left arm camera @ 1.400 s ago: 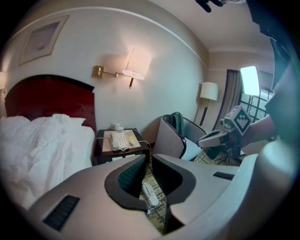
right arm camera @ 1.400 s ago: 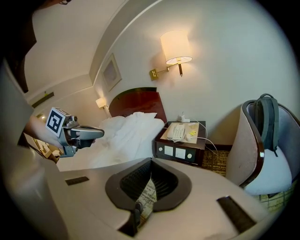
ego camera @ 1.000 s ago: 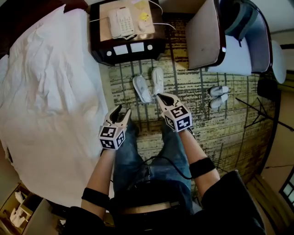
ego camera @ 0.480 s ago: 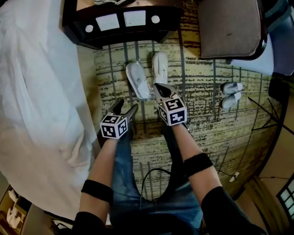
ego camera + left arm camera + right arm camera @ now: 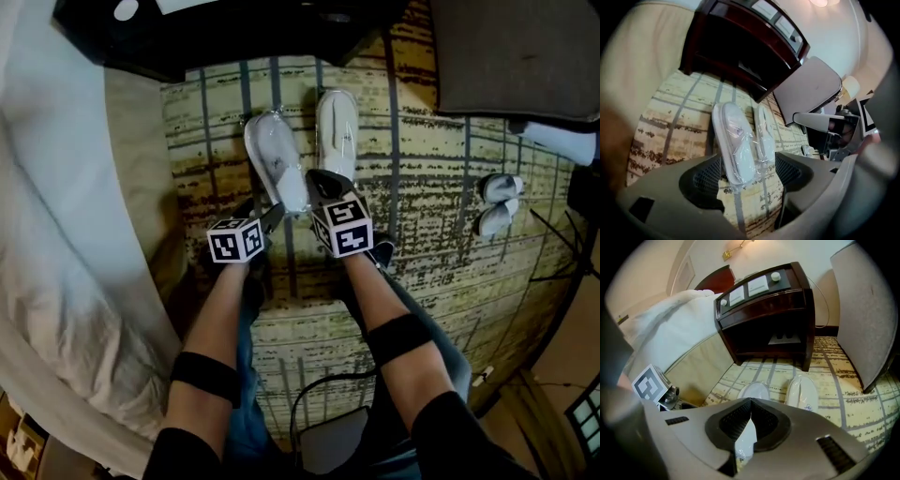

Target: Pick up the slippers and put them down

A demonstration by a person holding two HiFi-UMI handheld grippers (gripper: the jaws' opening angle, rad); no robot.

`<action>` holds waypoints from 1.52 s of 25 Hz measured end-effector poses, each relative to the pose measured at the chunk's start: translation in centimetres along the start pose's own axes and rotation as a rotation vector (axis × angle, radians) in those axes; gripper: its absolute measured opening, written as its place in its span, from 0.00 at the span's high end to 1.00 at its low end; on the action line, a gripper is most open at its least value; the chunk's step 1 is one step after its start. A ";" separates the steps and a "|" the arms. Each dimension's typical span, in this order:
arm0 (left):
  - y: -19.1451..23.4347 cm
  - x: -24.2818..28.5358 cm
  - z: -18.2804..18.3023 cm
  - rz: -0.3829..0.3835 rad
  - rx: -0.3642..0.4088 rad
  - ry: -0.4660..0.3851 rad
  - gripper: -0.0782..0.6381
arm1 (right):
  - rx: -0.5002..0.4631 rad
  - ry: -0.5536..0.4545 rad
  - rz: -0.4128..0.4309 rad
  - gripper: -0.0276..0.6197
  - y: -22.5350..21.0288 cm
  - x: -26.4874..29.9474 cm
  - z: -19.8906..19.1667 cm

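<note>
Dark reddish-brown nightstand (image 5: 764, 310) with 2 white panels on its sloped top. In front of it, a pale yellow carpet (image 5: 422, 234) with dark grey grid lines and brown mottled streaks. On that carpet just before the nightstand, 2 white slippers (image 5: 275, 161) in clear, glossy wrap. Far right of the nightstand, a second, pale grey pair (image 5: 497, 202). Left of the nightstand, white bedding (image 5: 56, 234) over a beige bed base (image 5: 698, 366). Grey left gripper (image 5: 745, 168) and grey right gripper (image 5: 750, 416) carry marker cubes (image 5: 234, 240) patterned in black-and-white squares. Black arm bands (image 5: 398, 337); blue jeans (image 5: 441, 352).

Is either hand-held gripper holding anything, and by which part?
Nothing is held. The left hand-held gripper, jaws just opening, brackets the near end of the wrapped slipper without pressing; the right hand-held gripper is shut and empty.
</note>
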State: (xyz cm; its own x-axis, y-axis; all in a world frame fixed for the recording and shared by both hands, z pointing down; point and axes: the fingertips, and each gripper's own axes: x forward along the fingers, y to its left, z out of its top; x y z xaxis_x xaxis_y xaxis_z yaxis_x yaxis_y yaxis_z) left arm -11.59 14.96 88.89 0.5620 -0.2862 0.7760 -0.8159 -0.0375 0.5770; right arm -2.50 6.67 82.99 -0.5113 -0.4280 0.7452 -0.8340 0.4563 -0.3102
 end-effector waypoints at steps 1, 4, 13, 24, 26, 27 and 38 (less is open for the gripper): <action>0.8 1.0 -0.4 -0.001 -0.012 0.002 0.40 | 0.000 -0.002 0.006 0.96 0.0 0.9 -0.3; 2.8 3.6 -1.3 -0.012 -0.040 0.012 0.38 | 0.006 -0.008 0.019 0.96 -0.2 3.5 -1.2; 4.9 8.8 -2.1 -0.102 -0.087 0.045 0.34 | 0.024 0.006 -0.005 0.96 -2.7 8.3 -4.4; 3.4 10.5 -0.7 -0.233 -0.111 0.010 0.70 | 0.048 0.006 -0.001 0.96 -4.2 9.6 -4.7; 3.4 10.0 -0.4 -0.269 -0.122 -0.003 0.71 | 0.049 -0.004 -0.004 0.96 -4.3 9.5 -4.0; 3.4 9.8 -0.2 -0.287 -0.122 -0.012 0.72 | 0.047 -0.009 -0.007 0.96 -4.4 9.5 -3.9; 0.9 4.8 5.0 -0.475 -0.078 -0.089 0.73 | 0.013 -0.073 -0.126 0.96 -5.9 6.3 -0.9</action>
State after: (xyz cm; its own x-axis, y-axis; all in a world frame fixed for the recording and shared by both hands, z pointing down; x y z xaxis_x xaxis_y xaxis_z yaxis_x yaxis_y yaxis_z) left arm -10.30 8.82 91.83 0.8530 -0.3359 0.3995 -0.4575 -0.1129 0.8820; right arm -0.62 1.96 90.07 -0.4162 -0.5369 0.7338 -0.8947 0.3857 -0.2252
